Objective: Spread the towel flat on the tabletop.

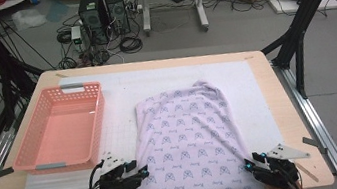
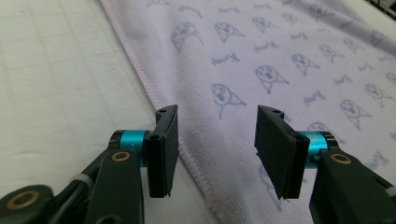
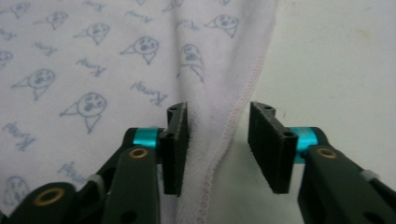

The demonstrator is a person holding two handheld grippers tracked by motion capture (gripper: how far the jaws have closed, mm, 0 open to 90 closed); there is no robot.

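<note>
One cloth (image 1: pixel 186 142) lies spread over the middle of the surface (image 1: pixel 258 68), pale lilac with small printed animal faces, its near edge hanging at the person's side. It looks light and limp, a soft knit or terry that will sag and fold wherever it is lifted, so it should not slip much between rubbery pads but will need both near corners taken at once to stay flat. The stitched hem is the firmest part and the likeliest place to pinch.

Left tongs (image 2: pixel 217 149) stand apart, straddling the left hem near the near-left corner, one jaw over the bare mat, the other over the cloth; neither pad presses on the fabric. Right tongs (image 3: pixel 219 147) are likewise apart, with a raised ridge of the right hem standing between the jaws, close to the inner one, though no grip is made. In the high view the left tongs (image 1: pixel 140 172) and right tongs (image 1: pixel 247 163) sit at the two near corners.

A white mat (image 1: pixel 120 89) covers the surface under the cloth, and a pink basket (image 1: pixel 60 128) stands empty just left of it.
</note>
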